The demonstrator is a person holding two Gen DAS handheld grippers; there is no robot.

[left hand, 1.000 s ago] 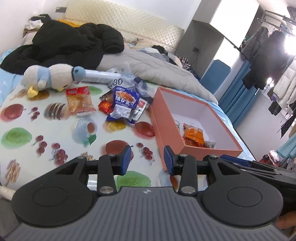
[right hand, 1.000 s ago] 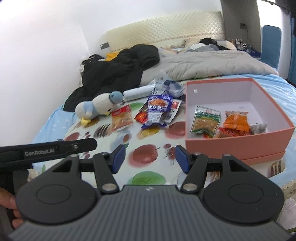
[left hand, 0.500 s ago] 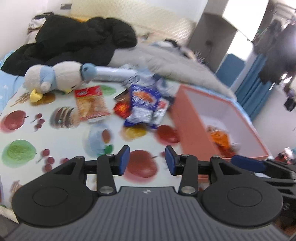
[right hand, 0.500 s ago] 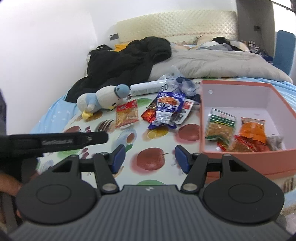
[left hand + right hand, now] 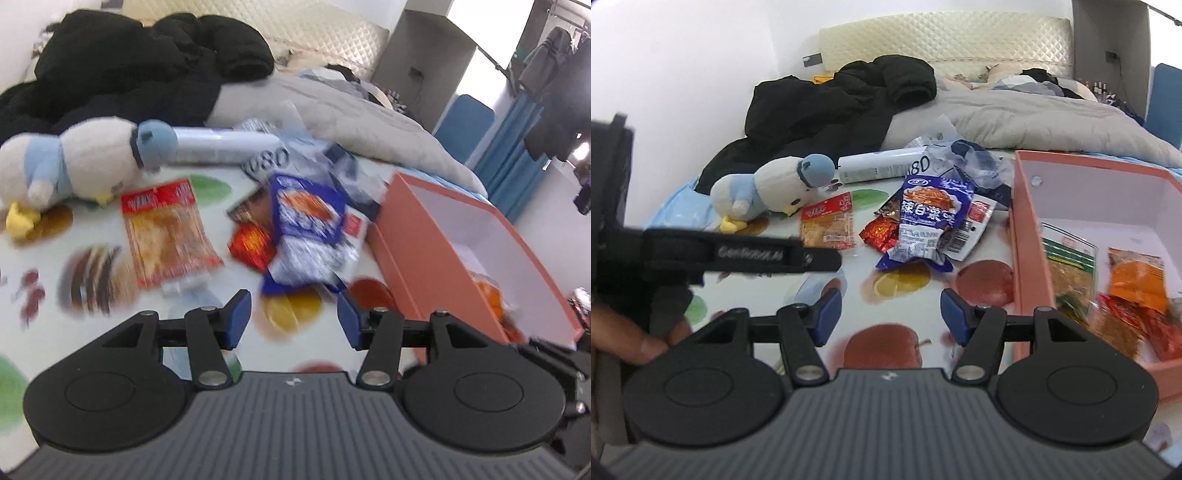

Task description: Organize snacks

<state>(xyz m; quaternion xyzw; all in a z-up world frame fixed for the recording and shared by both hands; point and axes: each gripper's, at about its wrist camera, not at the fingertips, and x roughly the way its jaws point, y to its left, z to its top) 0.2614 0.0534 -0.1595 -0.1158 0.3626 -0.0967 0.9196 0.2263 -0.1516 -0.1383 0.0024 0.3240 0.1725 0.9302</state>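
Observation:
Loose snacks lie on the fruit-print sheet: a blue packet (image 5: pixel 306 229) (image 5: pixel 925 225), a small red packet (image 5: pixel 253 242) (image 5: pixel 881 232) and a yellow packet with a red top (image 5: pixel 168 230) (image 5: pixel 829 225). To their right stands an orange box (image 5: pixel 413 243) (image 5: pixel 1019 240) holding several packets, among them a green-topped packet (image 5: pixel 1071 273). My left gripper (image 5: pixel 294 320) hovers just short of the blue packet, its jaws opening with nothing between them. My right gripper (image 5: pixel 889 315) is open and empty, nearer than the pile, left of the box.
A plush penguin (image 5: pixel 79 162) (image 5: pixel 768 188), a white tube (image 5: pixel 225 146) (image 5: pixel 879 168) and crumpled clear bags (image 5: pixel 967 155) lie behind the snacks. A black coat (image 5: pixel 842 99) and grey duvet (image 5: pixel 1034 125) fill the bed's far part. A hand (image 5: pixel 631 339) holds the left tool.
Both grippers have moved forward and down toward the snack pile, which now looks larger. The left jaws stand wider than before. The right jaws keep their gap.

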